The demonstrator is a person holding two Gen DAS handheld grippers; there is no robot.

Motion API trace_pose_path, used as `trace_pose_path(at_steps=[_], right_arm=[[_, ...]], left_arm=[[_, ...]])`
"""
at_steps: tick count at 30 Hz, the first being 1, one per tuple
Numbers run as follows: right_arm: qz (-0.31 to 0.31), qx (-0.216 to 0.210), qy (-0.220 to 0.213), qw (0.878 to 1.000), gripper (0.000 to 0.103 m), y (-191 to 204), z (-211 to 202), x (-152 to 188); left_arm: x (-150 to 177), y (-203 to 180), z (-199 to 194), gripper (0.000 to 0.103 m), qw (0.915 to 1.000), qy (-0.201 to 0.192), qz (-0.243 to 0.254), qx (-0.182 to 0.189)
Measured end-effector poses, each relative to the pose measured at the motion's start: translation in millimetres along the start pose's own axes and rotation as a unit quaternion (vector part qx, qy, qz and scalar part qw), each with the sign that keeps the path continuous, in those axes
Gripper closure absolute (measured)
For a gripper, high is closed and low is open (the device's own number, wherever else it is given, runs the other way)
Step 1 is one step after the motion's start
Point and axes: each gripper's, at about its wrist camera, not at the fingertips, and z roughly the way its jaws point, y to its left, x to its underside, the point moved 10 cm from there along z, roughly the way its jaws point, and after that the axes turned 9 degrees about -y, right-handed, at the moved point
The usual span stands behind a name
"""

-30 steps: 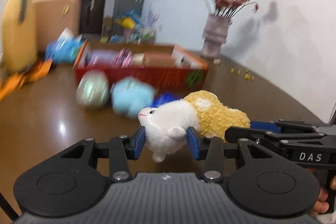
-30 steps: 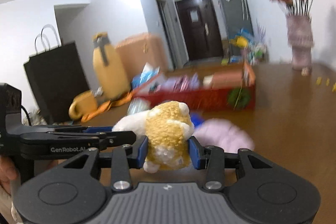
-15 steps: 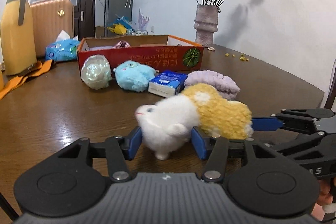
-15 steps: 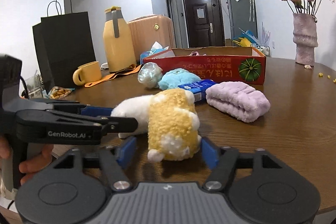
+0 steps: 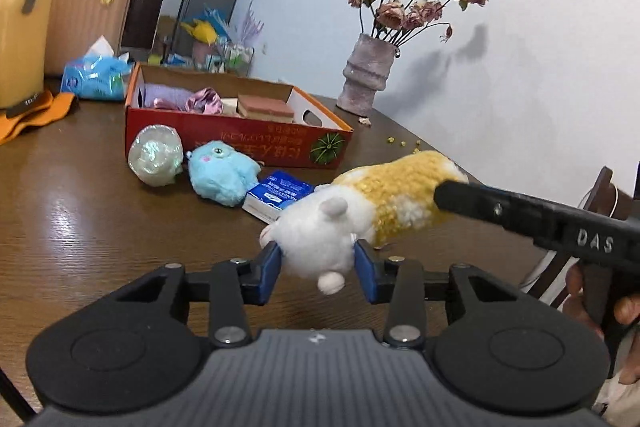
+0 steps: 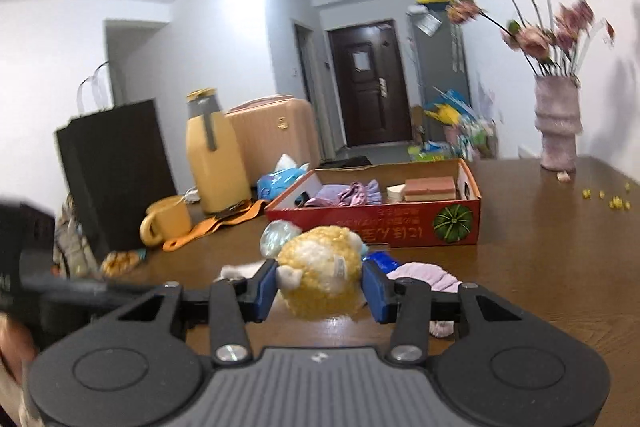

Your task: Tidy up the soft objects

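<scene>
- The step in hand looks like carrying the plush toy (image 5: 372, 207) to the red cardboard box (image 5: 240, 137); both tools have it, clear of the wooden table (image 5: 80, 207)
- The left gripper (image 5: 316, 267) has just closed further and is clamped on the toy's white head end
- The right gripper (image 6: 318, 285) has also just closed in; its blue pads press the yellow rear end, though blur makes that contact less sure
- Next move, as I judge it: bring both hands together over the box's open top, then let go
- The blue plush (image 5: 222, 171), tissue pack (image 5: 278, 193) and lilac cloth (image 6: 424, 277) lie before the box
</scene>
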Motion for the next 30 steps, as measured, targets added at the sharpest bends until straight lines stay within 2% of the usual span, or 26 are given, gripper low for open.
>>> trace_pose_path(at_steps=[3,7,10,13,18,20,22,24,27,30], right_arm=[[-0.002,0.011,0.012,1.0,0.059,-3,13,-5],[0.026,0.019,0.064,0.997,0.059,-11,38,-3],[0.031,0.025,0.095,0.995,0.06,-19,68,3],[0.026,0.032,0.123,0.992,0.06,-22,102,9],[0.01,0.023,0.12,0.993,0.056,-20,151,-2],[0.018,0.021,0.113,0.993,0.053,-24,171,-2],[0.016,0.019,0.104,0.994,0.05,-28,189,0],[0.023,0.019,0.099,0.995,0.05,-34,203,5],[0.034,0.003,0.074,0.997,0.049,-42,205,6],[0.058,-0.016,0.045,0.997,0.036,-52,182,1]], left_arm=[[-2,5,9,0.065,0.9998,0.017,-0.013,0.004],[-1,20,24,0.064,0.9971,0.059,-0.046,0.01],[3,34,41,0.064,0.9963,0.074,-0.042,-0.004],[7,52,61,0.064,0.9933,0.097,-0.06,-0.02],[-1,76,81,0.061,0.9921,0.095,-0.076,-0.031],[-6,85,88,0.051,0.9923,0.089,-0.075,-0.042],[-11,93,92,0.045,0.9926,0.078,-0.08,-0.047],[-16,96,95,0.044,0.9936,0.065,-0.076,-0.053],[-20,98,100,0.045,0.995,0.047,-0.069,-0.055],[-22,95,105,0.049,0.9963,0.039,-0.063,-0.043]])
